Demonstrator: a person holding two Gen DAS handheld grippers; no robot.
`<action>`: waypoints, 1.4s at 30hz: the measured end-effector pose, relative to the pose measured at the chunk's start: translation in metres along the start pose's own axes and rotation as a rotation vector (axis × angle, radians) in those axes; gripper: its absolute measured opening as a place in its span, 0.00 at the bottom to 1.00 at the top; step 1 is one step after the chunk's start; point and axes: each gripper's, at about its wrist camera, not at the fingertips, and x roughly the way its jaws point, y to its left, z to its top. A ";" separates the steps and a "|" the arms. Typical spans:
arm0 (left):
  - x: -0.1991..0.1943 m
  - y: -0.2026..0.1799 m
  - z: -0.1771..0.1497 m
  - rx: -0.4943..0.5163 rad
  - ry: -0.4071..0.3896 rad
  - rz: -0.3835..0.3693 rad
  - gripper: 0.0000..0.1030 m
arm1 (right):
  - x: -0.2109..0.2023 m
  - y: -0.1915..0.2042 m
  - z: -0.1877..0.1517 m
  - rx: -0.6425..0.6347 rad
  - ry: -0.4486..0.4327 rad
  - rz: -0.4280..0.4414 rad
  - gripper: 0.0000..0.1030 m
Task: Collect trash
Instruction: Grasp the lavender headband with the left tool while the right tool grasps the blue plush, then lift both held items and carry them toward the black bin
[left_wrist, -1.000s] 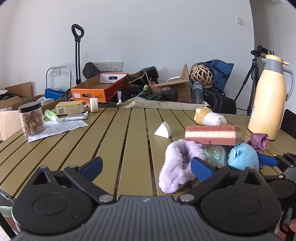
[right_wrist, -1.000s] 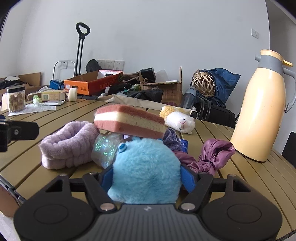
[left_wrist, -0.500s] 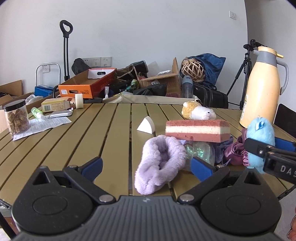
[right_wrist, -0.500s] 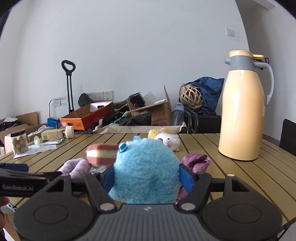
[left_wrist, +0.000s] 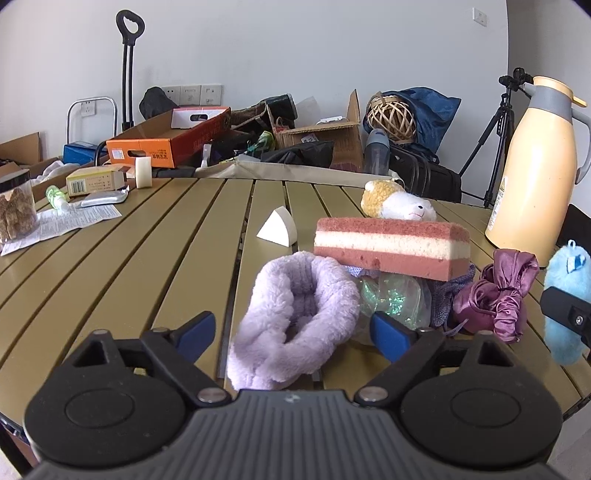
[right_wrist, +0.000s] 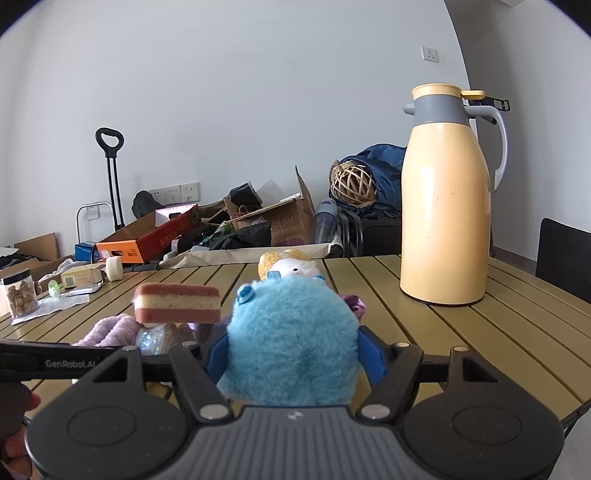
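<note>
My right gripper (right_wrist: 291, 356) is shut on a fluffy blue plush (right_wrist: 291, 336), held off the table's right front edge; the plush also shows in the left wrist view (left_wrist: 567, 295). My left gripper (left_wrist: 293, 334) is open, its fingers on either side of a lilac fuzzy band (left_wrist: 295, 325) lying on the slatted table (left_wrist: 147, 266). Behind the band lie a crumpled glittery wrapper (left_wrist: 391, 295), a pink-and-cream sponge (left_wrist: 391, 243) resting on the pile, and a purple satin scrunchie (left_wrist: 498, 295).
A white wedge (left_wrist: 277, 230) and a plush lamb (left_wrist: 395, 203) sit mid-table. A yellow thermos (right_wrist: 447, 210) stands at the right. A snack jar (left_wrist: 14, 206), leaflet, boxes and tape roll (left_wrist: 143, 172) are at the far left. Clutter lies beyond the table.
My right gripper has lifted the blue plush off the pile and drawn it back to the right. My left gripper has moved closer to the lilac band, still open.
</note>
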 end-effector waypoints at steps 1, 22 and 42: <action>0.001 0.001 0.000 -0.004 0.002 -0.003 0.82 | 0.000 -0.001 0.000 0.002 0.000 0.000 0.67; -0.014 0.019 0.004 -0.041 -0.024 -0.062 0.32 | -0.005 0.005 0.000 0.007 -0.012 0.032 0.67; -0.092 0.032 0.008 -0.062 -0.125 0.009 0.32 | -0.060 0.018 0.002 0.007 -0.050 0.088 0.67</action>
